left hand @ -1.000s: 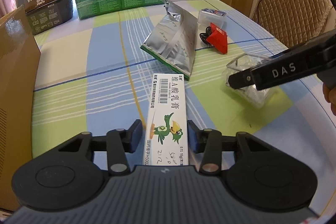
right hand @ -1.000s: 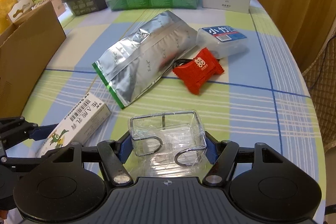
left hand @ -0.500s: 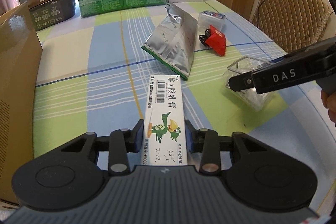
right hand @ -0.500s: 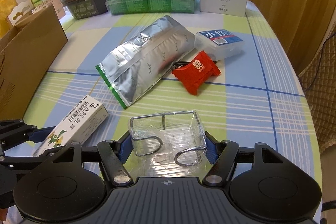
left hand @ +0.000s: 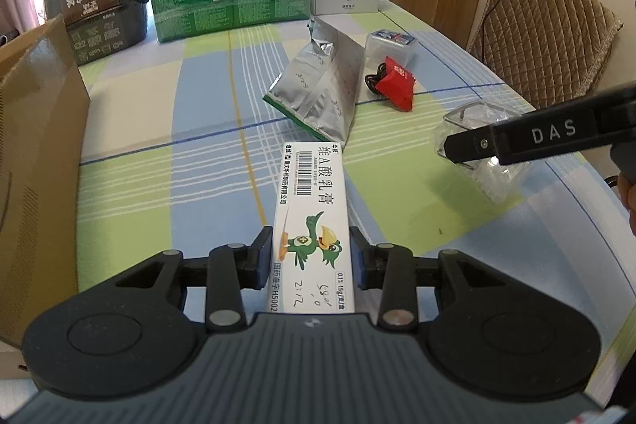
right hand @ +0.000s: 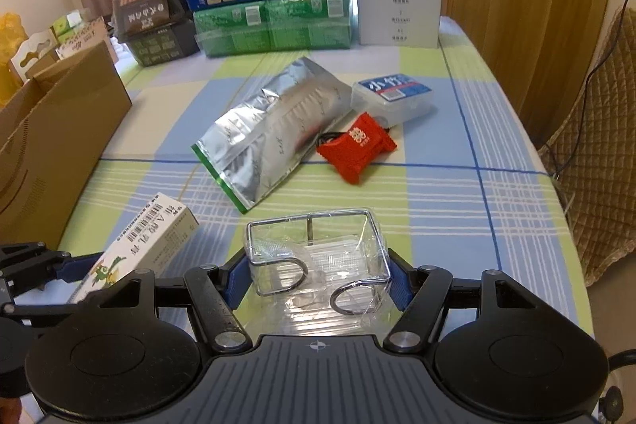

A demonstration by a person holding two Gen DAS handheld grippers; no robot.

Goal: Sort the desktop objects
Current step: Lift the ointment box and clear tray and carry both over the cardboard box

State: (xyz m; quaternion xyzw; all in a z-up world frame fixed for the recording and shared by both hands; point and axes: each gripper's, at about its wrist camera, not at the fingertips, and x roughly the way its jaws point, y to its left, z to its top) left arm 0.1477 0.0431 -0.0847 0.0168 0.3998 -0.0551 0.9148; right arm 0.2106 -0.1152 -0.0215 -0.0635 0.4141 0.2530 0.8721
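My left gripper [left hand: 312,257] is shut on a long white ointment box [left hand: 312,213] with a green bird on it, held above the checked tablecloth. The box also shows in the right wrist view [right hand: 147,241]. My right gripper [right hand: 316,277] is shut on a plastic-wrapped wire rack [right hand: 318,257], which shows in the left wrist view [left hand: 481,150] at the right. On the table lie a silver foil pouch [right hand: 274,130], a red packet [right hand: 357,146] and a small clear box with a blue label [right hand: 391,98].
An open cardboard box [right hand: 51,142] stands at the left edge of the table. Stacked blue, green, dark and white cartons [right hand: 270,10] line the far edge. A padded chair [left hand: 544,34] stands at the right.
Both grippers have risen with their objects and pulled back a little; the table contents look smaller and lower. The objects on the table have not moved.
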